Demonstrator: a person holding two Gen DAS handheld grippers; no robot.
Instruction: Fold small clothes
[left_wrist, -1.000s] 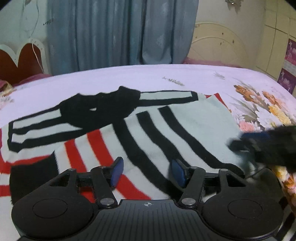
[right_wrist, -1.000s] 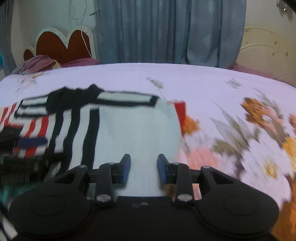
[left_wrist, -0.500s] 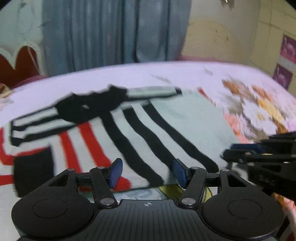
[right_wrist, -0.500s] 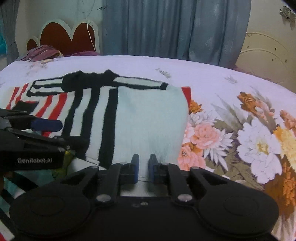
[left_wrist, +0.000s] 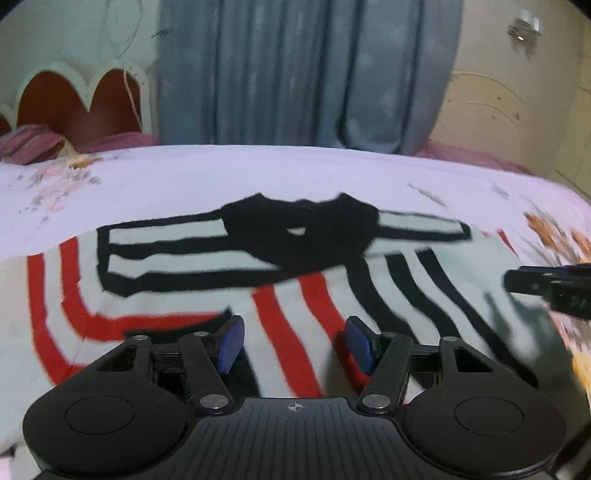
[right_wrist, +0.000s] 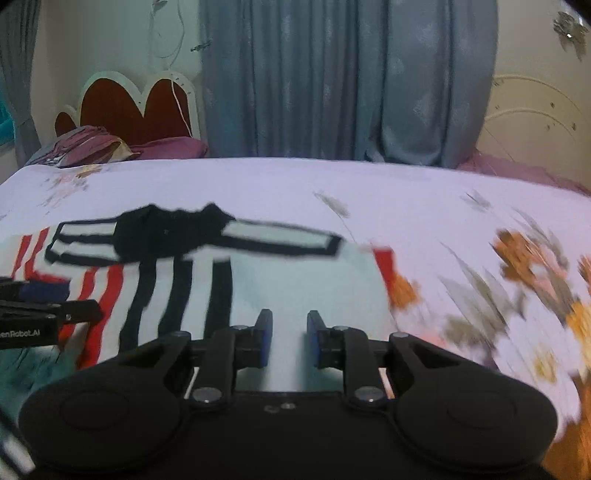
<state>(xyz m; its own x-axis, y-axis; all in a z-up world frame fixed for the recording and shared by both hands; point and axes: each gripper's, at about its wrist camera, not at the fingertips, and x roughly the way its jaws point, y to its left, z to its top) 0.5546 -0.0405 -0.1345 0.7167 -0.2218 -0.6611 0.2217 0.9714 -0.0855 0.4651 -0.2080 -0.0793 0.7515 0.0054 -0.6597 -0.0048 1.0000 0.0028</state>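
Observation:
A small white sweater with red and black stripes (left_wrist: 295, 288) lies spread on the bed, its black collar (left_wrist: 299, 232) toward the far side; it also shows in the right wrist view (right_wrist: 288, 280). My left gripper (left_wrist: 293, 345) is open and empty, low over the striped near part. My right gripper (right_wrist: 289, 339) is partly open and empty over the plain white right part. Each gripper shows at the edge of the other's view: the right one in the left wrist view (left_wrist: 550, 288), the left one in the right wrist view (right_wrist: 40, 306).
The bed has a lilac sheet (right_wrist: 369, 192) with an orange and pink flower print (right_wrist: 535, 280) on the right. A red scalloped headboard (right_wrist: 136, 107) and a purple pillow (right_wrist: 92, 147) stand at the far left. Blue curtains (right_wrist: 332, 81) hang behind.
My right gripper was nearly shut half a second ago and has opened wider. Both grippers have shifted over the sweater, and the left view now looks more to the left.

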